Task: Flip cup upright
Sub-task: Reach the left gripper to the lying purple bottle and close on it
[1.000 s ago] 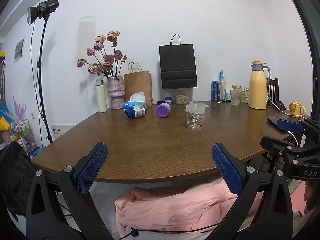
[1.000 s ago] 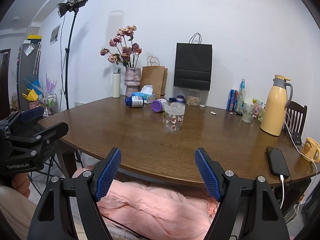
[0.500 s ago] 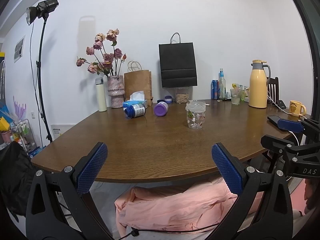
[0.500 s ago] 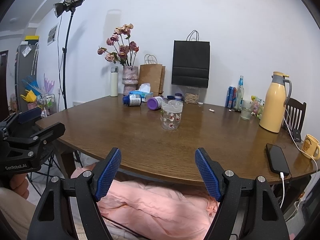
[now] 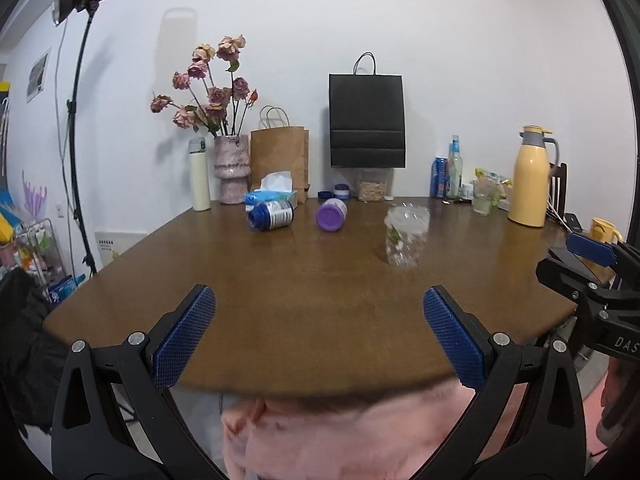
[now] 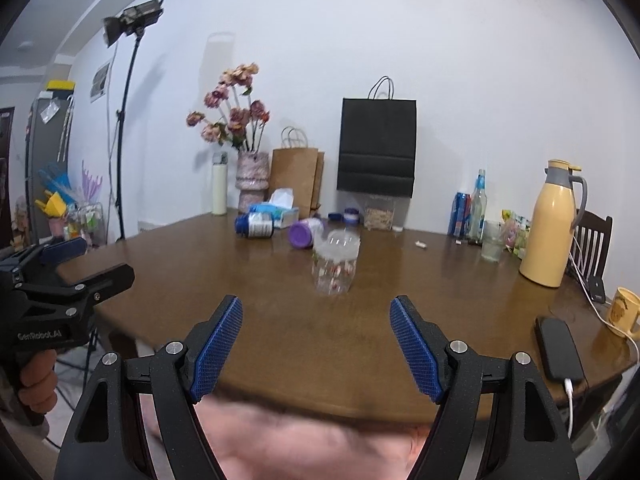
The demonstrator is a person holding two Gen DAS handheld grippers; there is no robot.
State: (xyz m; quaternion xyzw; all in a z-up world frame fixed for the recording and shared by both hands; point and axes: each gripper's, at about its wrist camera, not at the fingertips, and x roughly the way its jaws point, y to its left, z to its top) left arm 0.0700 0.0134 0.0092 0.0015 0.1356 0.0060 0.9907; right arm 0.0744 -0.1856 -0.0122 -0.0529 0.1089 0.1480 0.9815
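A clear plastic cup with a flower print (image 5: 406,237) stands upside down, mouth on the brown table (image 5: 304,304); it also shows in the right wrist view (image 6: 335,266). My left gripper (image 5: 318,336) is open and empty over the table's near edge, the cup far ahead and to the right. My right gripper (image 6: 317,348) is open and empty, the cup ahead and roughly centred between the fingers. Each gripper shows at the edge of the other's view.
Two pill bottles lie on their sides, one blue-capped (image 5: 271,215), one purple-capped (image 5: 332,215). A vase, tissue box, paper bags and a jar stand at the back. A yellow thermos (image 6: 552,226), phone (image 6: 559,348) and yellow mug (image 6: 623,312) are at right.
Both grippers have moved forward over the table's near edge, toward the cup. The cup has not moved. Both stay open.
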